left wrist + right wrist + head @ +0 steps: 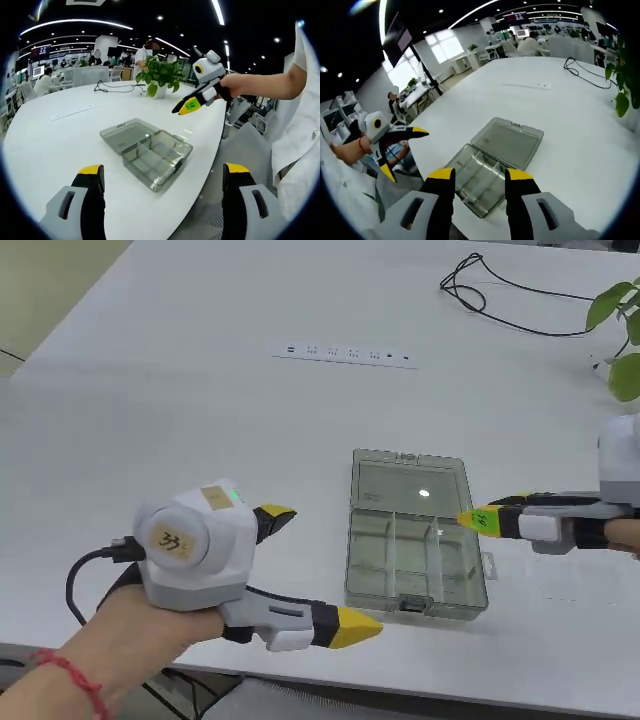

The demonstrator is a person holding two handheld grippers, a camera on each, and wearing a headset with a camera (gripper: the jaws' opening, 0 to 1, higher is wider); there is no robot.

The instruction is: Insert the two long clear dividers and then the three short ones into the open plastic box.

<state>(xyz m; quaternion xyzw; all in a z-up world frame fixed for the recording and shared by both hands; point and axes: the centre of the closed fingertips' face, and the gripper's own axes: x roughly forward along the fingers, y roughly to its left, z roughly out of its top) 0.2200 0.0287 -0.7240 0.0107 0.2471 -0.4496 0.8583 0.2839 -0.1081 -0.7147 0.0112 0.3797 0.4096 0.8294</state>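
The box (405, 485) is smoky grey-green clear plastic on a white counter (200, 420), the left gripper (322, 570) and right gripper (468, 519) are white-grey with black jaws tipped yellow, the right one bearing what seems a green label (191, 104), and a red cord (62, 667) rings the left wrist (95, 655).

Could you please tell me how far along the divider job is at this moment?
Done, as far as it shows: the open plastic box already has clear dividers standing in its tray, splitting it into compartments, though I cannot count them surely. In hand: nothing; the left claw and right claw are both open and empty, held off the box. Left: probably only checking that each divider is seated.
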